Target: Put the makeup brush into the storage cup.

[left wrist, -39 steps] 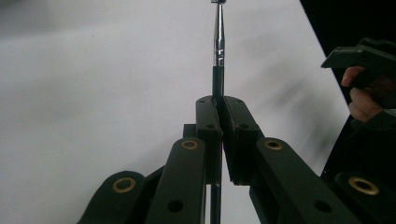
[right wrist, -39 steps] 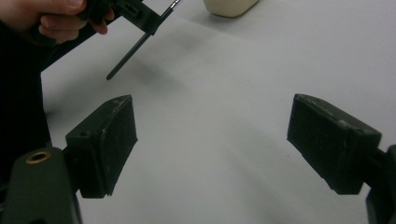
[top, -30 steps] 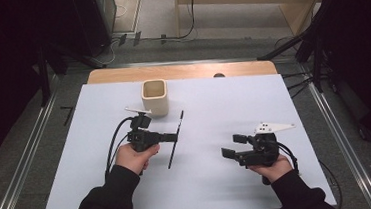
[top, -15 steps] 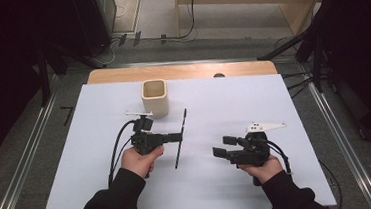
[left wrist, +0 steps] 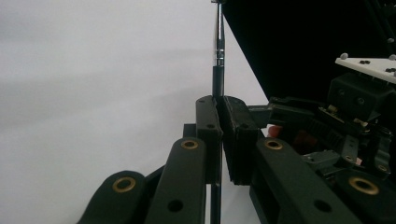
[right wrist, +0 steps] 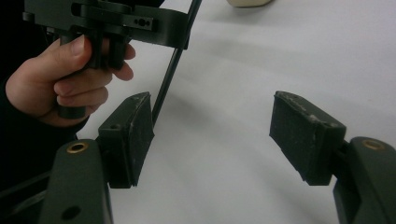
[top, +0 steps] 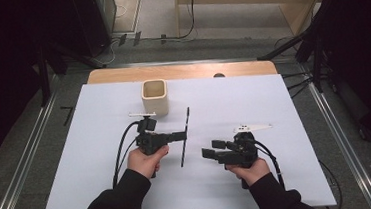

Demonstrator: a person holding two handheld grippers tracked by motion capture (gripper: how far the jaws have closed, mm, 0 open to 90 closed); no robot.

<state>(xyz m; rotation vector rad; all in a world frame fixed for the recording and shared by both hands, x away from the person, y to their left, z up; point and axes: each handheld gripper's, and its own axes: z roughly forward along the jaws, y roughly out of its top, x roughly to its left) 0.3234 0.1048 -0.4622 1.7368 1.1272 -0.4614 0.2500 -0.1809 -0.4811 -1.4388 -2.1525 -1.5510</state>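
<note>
Jaws of left gripper (top: 182, 134) pinch thin black metal rod (top: 184, 137); right gripper (top: 209, 149) jaws spread, closing, nothing between.

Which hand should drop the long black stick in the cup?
Probably left. The left gripper is already shut on the black stick, and the beige cup stands close beyond it. The right gripper has nothing between its jaws, which have just been closing, and sits farther away.

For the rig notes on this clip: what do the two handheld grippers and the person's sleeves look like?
Both the left gripper and the right gripper are matt black, with brass-coloured pivot rivets and flat, rectangular, scuffed pads on the fingers. Each carries a pale three-cornered plate with small dark dots on top and trails a black cable. The sleeves are black.
</note>
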